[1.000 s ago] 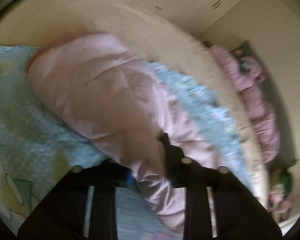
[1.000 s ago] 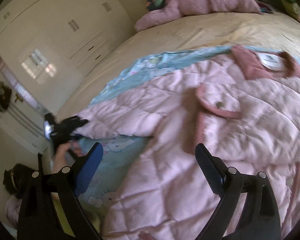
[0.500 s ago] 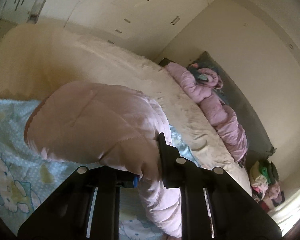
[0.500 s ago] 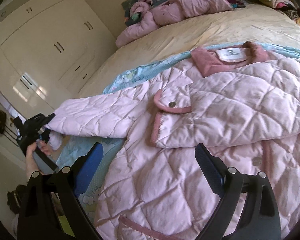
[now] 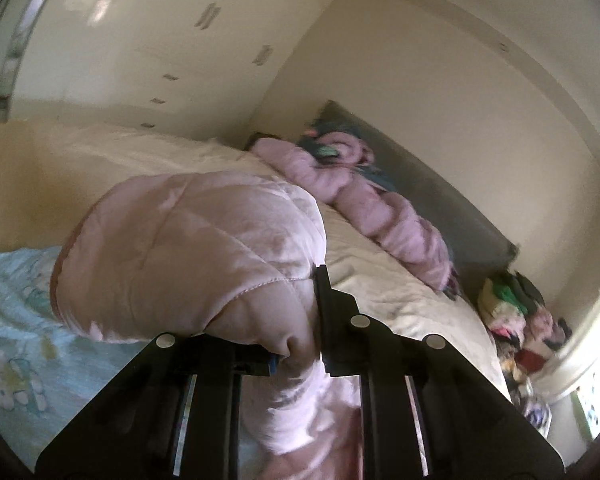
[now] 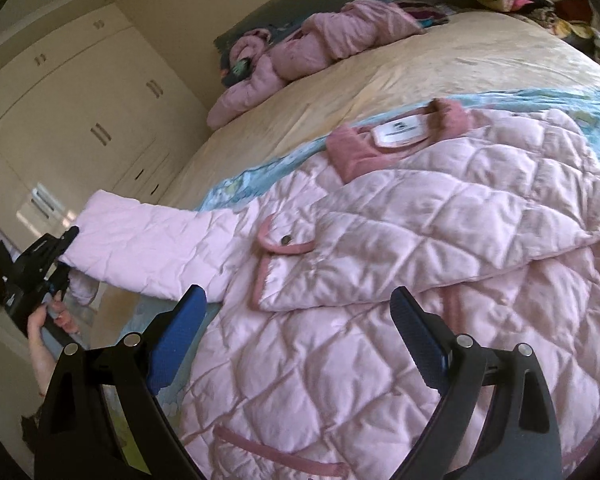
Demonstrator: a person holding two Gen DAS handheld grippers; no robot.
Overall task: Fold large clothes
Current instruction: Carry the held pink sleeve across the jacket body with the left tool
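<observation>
From your left wrist camera, your left gripper [image 5: 316, 320] is clamped tight on the cuff end of the pale pink quilted coat sleeve [image 5: 188, 256], which bulges up ahead of the fingers and hides most of the coat. Beyond it lie the cream bedspread [image 5: 388, 288] and a second crumpled pink garment [image 5: 364, 200] by the grey headboard [image 5: 440, 196].

From your right wrist camera, your right gripper [image 6: 296, 344] hangs spread wide and empty above the pale pink quilted coat [image 6: 380, 304], which lies flat on the light blue patterned sheet [image 6: 540, 100] with its darker pink collar [image 6: 380, 144] toward the headboard. The sleeve [image 6: 148, 248] runs out sideways to the left, its long axis across the coat's body, raised off the bed by the left gripper [image 6: 56, 256] in your left hand [image 6: 44, 344]. So the fold probably turns on carrying that cuff rightward, across the chest; your left hand is the nearer one, while the right sits over the lower front panel.
</observation>
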